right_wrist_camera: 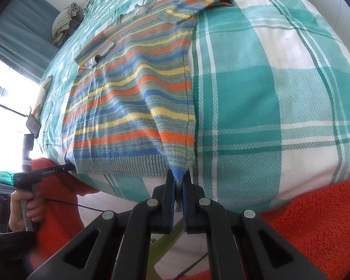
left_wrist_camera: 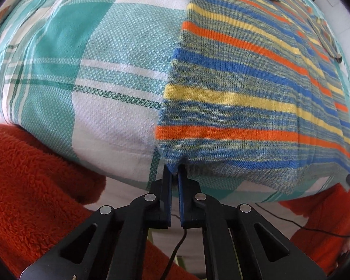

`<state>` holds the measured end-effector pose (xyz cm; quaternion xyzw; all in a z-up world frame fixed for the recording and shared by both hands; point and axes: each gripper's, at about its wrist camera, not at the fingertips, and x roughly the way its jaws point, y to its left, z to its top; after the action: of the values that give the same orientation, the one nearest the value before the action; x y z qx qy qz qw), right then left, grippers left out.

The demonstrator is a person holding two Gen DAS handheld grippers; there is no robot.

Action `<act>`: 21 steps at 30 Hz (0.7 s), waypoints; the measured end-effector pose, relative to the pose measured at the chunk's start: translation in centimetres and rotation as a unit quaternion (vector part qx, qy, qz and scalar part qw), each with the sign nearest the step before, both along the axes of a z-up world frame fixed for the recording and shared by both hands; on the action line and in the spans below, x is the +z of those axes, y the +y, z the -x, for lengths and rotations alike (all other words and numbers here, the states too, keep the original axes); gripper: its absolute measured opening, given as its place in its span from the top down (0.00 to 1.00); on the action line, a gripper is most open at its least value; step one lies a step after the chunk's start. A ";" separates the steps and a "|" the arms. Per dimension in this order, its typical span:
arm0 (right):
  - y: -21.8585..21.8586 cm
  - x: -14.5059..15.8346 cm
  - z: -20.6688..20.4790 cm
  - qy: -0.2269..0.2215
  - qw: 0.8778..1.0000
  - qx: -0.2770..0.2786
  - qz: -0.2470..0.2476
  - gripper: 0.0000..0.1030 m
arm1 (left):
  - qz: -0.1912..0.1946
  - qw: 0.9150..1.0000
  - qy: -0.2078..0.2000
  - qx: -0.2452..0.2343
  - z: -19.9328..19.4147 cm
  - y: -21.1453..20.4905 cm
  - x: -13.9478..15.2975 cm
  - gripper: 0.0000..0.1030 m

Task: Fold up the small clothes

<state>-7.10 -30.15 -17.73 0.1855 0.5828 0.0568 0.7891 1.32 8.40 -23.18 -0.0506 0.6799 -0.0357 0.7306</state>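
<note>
On the checked bedspread point(right_wrist_camera: 256, 88), both grippers apparently pinch the striped sweater point(right_wrist_camera: 133, 107) hem

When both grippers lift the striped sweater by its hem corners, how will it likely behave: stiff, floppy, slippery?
Probably floppy: the striped sweater already puckers into a ridge where the right gripper pinches its hem. Likely to sag between the corners, since the left gripper holds only the other one. The fuzzy ribbed knit looks unlikely to slip.
</note>
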 end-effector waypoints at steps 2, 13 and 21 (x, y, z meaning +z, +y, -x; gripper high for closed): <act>-0.3 1.0 0.4 0.000 1.000 0.000 0.012 0.95 | -0.003 1.000 -0.013 -0.002 0.7 0.4 1.3 0.99; 0.4 -3.9 -0.7 0.086 0.994 -0.006 0.067 0.94 | -0.089 0.995 0.026 -0.032 2.2 -0.9 0.2 0.95; -3.3 2.6 -1.3 0.055 0.989 0.023 0.134 0.63 | -0.100 0.988 -0.117 -0.008 3.4 0.4 9.9 0.35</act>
<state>-5.81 -33.46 -15.18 0.0675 0.6318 -0.0137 0.7721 -2.08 8.82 -13.28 0.0325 0.5899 0.0211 0.8065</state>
